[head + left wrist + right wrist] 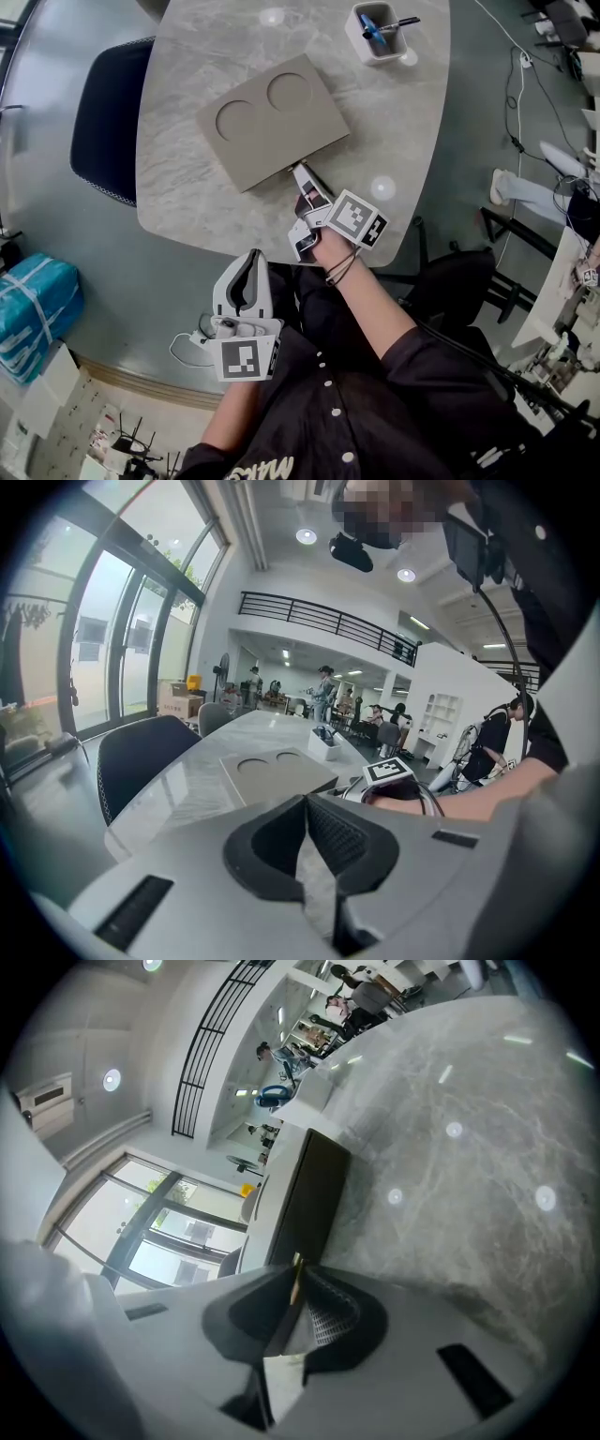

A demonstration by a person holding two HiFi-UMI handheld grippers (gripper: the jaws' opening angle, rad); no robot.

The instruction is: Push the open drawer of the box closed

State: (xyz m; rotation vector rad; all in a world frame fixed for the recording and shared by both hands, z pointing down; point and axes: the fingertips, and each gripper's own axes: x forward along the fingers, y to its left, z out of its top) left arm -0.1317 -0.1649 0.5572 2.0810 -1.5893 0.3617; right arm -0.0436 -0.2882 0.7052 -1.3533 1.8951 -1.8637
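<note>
A flat tan box [272, 122] with two round recesses in its top lies on the grey marble table [187, 197]. In the head view no drawer sticks out of its near edge. My right gripper [300, 173] is shut, its tips against that near edge. The right gripper view shows the box's dark front face [314, 1194] right at the tips of the right gripper [296, 1265]. My left gripper [251, 258] is shut on nothing and hangs off the table close to my body. In its own view the left gripper [305, 803] points toward the box [277, 769].
A white pen holder [378, 33] with blue pens stands at the table's far side. A dark chair [108, 117] is tucked in at the left. A black chair [450, 281] stands beside me on the right, and a blue wrapped package [33, 300] lies on the floor.
</note>
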